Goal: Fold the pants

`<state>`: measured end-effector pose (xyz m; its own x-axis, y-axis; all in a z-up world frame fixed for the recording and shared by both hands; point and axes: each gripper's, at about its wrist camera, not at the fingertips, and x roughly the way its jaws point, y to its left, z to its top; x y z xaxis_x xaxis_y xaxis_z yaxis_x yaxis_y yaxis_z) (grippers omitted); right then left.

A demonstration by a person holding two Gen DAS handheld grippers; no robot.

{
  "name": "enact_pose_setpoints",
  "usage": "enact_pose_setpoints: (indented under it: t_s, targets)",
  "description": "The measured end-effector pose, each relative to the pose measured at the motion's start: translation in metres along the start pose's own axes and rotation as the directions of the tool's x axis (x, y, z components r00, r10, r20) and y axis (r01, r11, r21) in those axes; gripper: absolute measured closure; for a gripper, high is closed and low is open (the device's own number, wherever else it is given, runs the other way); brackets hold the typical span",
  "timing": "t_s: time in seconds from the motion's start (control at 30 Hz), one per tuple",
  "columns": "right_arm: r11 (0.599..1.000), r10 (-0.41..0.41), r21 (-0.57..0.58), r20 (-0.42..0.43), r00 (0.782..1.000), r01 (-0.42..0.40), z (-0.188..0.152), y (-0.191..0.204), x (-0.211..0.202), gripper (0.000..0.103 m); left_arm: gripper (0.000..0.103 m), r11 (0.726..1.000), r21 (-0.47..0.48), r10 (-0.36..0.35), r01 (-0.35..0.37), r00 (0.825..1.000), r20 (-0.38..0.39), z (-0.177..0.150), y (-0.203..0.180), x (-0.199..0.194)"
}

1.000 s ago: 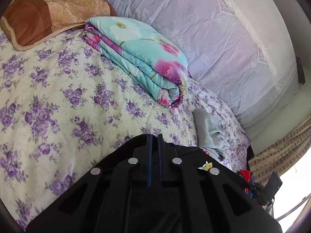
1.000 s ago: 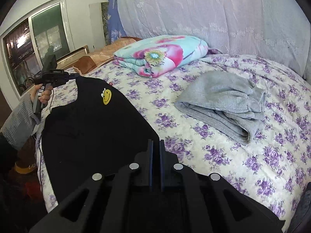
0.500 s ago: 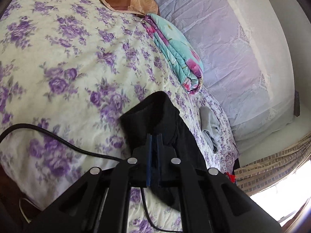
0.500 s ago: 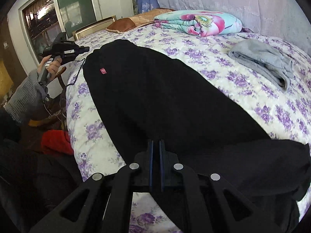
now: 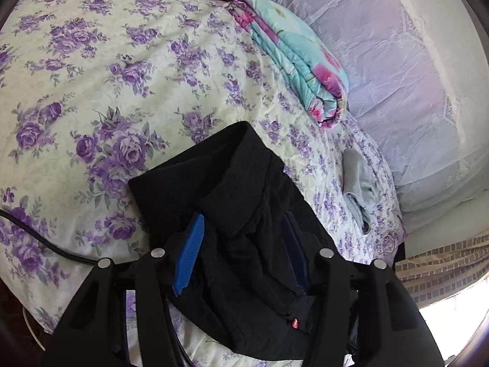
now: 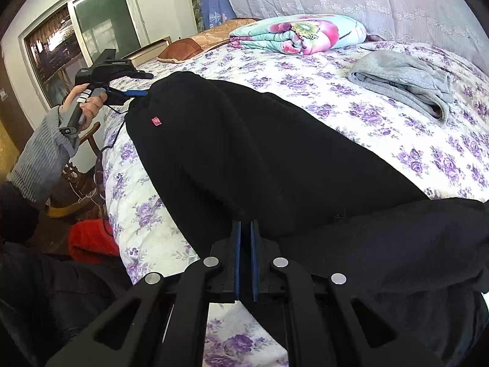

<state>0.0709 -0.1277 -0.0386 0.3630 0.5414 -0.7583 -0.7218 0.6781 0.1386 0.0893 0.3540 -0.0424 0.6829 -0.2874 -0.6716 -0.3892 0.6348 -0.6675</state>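
Pants, black fleece [image 6: 275, 159], spread on my floral purple bedsheet [image 5: 91, 70]; right tongs [image 6: 246, 235] pinch them, left tongs [image 5: 243, 232] just opening, cloth loose between.

A: How does the left gripper [image 5: 241, 241] stand?
B: Jaws just opened, blue pads [image 5: 189, 253] apart, black cloth lying slack between them.
A: And the right gripper [image 6: 246, 238]?
B: Clamped shut on black cloth.
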Motion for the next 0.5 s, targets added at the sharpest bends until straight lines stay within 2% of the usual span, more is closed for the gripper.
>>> enact_pose_setpoints:
  t_s: [0.07,0.2,0.27,0.3,0.37,0.5]
  targets:
    - [1.000,0.005,0.003,0.004,1.000,-0.005,0.000,-0.001,0.000,0.097,0.053,0.998,0.005,0.061,-0.061,0.998,-0.017,0.000,-0.002,0.007]
    - [0.999,0.023,0.022,0.006,1.000,-0.024,0.000,-0.004,0.000,0.097,0.055,0.995,-0.006,0.098,-0.099,0.995,-0.013,0.003,-0.005,0.013]
    - [0.999,0.027,0.031,0.007,1.000,-0.027,-0.001,-0.005,0.001,0.097,0.071,0.991,-0.007,0.131,-0.131,0.991,0.002,0.007,-0.006,0.018]
    - [0.999,0.028,0.035,0.010,1.000,-0.028,-0.001,-0.006,0.001,0.097,0.084,0.991,-0.001,0.135,-0.135,0.991,0.006,0.010,-0.005,0.020]
    - [0.999,0.024,0.040,0.019,1.000,-0.025,0.000,-0.005,0.000,0.097,0.092,0.995,-0.018,0.100,-0.099,0.995,0.017,0.014,-0.002,0.017]
    - [0.999,0.015,0.029,0.063,0.998,-0.016,0.008,0.000,-0.014,0.097,0.094,1.000,-0.021,0.010,-0.009,0.996,0.085,0.018,-0.008,-0.014]
